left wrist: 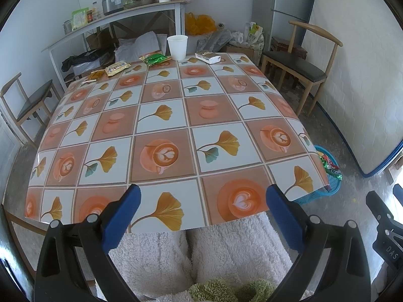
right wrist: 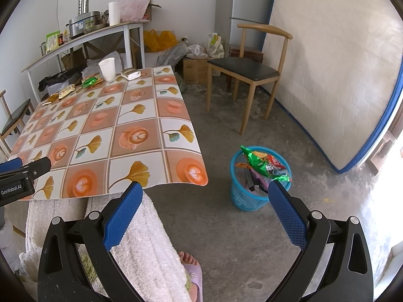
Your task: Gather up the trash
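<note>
Trash lies along the table's far edge: a white paper cup (left wrist: 177, 47) (right wrist: 107, 68), a green wrapper (left wrist: 155, 59) (right wrist: 90, 81), a yellow snack packet (left wrist: 117, 68) (right wrist: 66, 92), a white-and-gold pack (left wrist: 208, 56) (right wrist: 130, 73) and a small brown wrapper (left wrist: 97, 75). A blue basket (right wrist: 254, 178) (left wrist: 326, 178) on the floor right of the table holds several wrappers. My left gripper (left wrist: 201, 198) hangs open over the table's near edge, nothing between its fingers. My right gripper (right wrist: 202, 196) is open and empty, above the floor between table and basket.
A patterned tablecloth (left wrist: 163, 130) covers the table. Wooden chairs (right wrist: 249, 73) (left wrist: 27, 103) stand right and left. A cluttered shelf (left wrist: 113, 17), bags and boxes line the back wall. A mattress (right wrist: 335, 75) leans at right. The person's fleece-clad legs (left wrist: 191, 256) and slippered foot (right wrist: 191, 269) are below.
</note>
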